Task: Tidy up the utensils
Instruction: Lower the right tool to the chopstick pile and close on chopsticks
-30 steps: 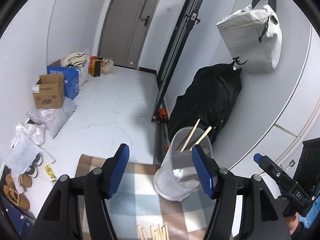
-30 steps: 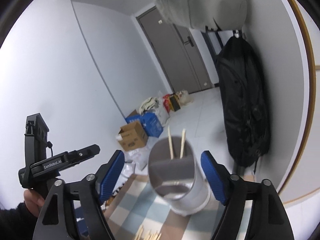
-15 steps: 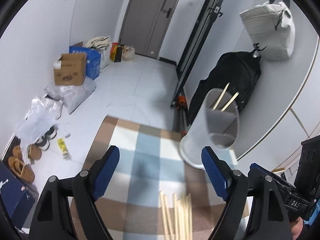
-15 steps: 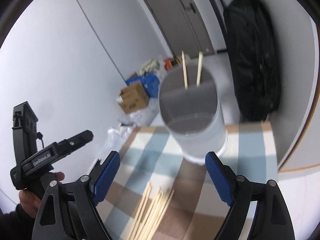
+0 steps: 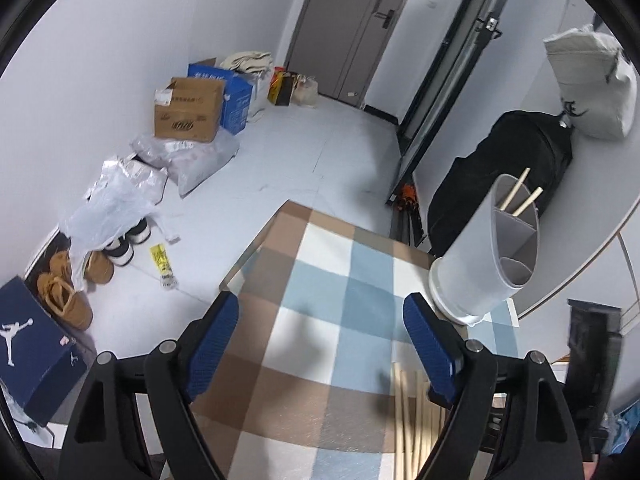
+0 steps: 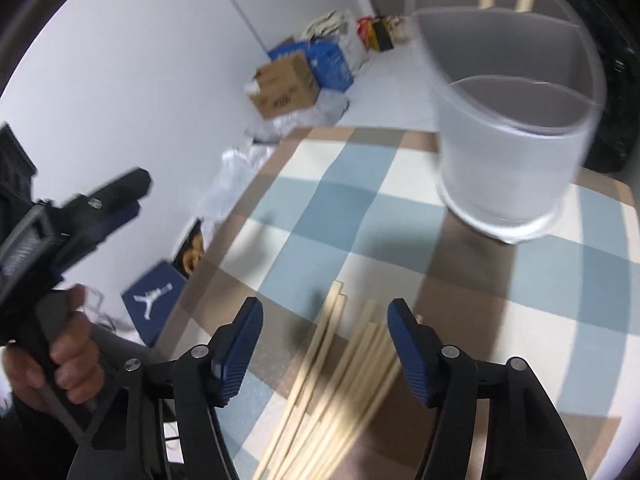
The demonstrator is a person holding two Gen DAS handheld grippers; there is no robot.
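Note:
A translucent white utensil holder (image 5: 484, 264) (image 6: 508, 144) with inner dividers stands on the checked tablecloth (image 5: 320, 280). Two wooden chopsticks (image 5: 520, 196) lean in its far compartment. Several loose chopsticks (image 6: 344, 368) (image 5: 412, 412) lie in a pile on the cloth. My right gripper (image 6: 325, 316) hovers just above the pile's far ends; its jaws are closing and the pads press on nothing. My left gripper (image 5: 322, 312) is open over bare cloth, left of the holder, with nothing between its fingers. In the right wrist view a hand (image 6: 68, 360) holds the left gripper (image 6: 80, 208).
The table's left edge (image 5: 248, 252) drops to a floor with cardboard boxes (image 5: 188, 112), plastic bags, shoes and a dark blue shoebox (image 5: 36, 340). A black bag (image 5: 500, 168) and a pale bag (image 5: 592, 84) hang by the wall behind the holder.
Both grippers have sunk and tipped down toward the table. The holder has slid up and to the right in both views. The chopstick pile has come under the right gripper, whose jaws have narrowed.

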